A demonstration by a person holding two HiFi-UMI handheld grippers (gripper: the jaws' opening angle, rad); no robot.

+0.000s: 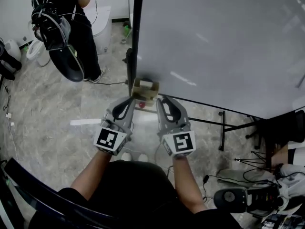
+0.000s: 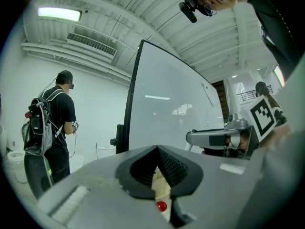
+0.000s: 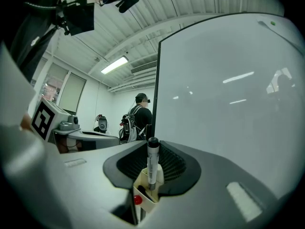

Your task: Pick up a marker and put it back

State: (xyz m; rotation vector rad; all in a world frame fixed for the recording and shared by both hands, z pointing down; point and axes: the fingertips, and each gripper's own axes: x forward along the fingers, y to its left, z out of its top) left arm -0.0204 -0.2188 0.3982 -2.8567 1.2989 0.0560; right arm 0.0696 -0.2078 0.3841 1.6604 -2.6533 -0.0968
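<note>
Fingers of your right gripper sit closed on the grey-barrelled, black-capped marker. Their black ribbed pads press its barrel from either side at the centre of the right gripper view. The marker stands upright. Its cap pokes above the pads, and its lower end is down inside the small cream cardboard holder box just below. A small red ball shows on the front of that box, at lower centre of the frame.

Your left gripper has its fingers together, the pads meeting in a ridge with nothing between them. Through the narrow slit under them you see a strip of the same cream box and the red ball. Your right gripper crosses the right of that frame.

From the head view, both grippers point up the frame at the holder box. The box hangs at the lower left corner of the large white whiteboard. The left gripper is just below and left of it, and the right gripper is just below and right. The two are near each other but not touching.

Another person in black clothing with a backpack stands on the marbled floor at the upper left, well apart from you.
</note>
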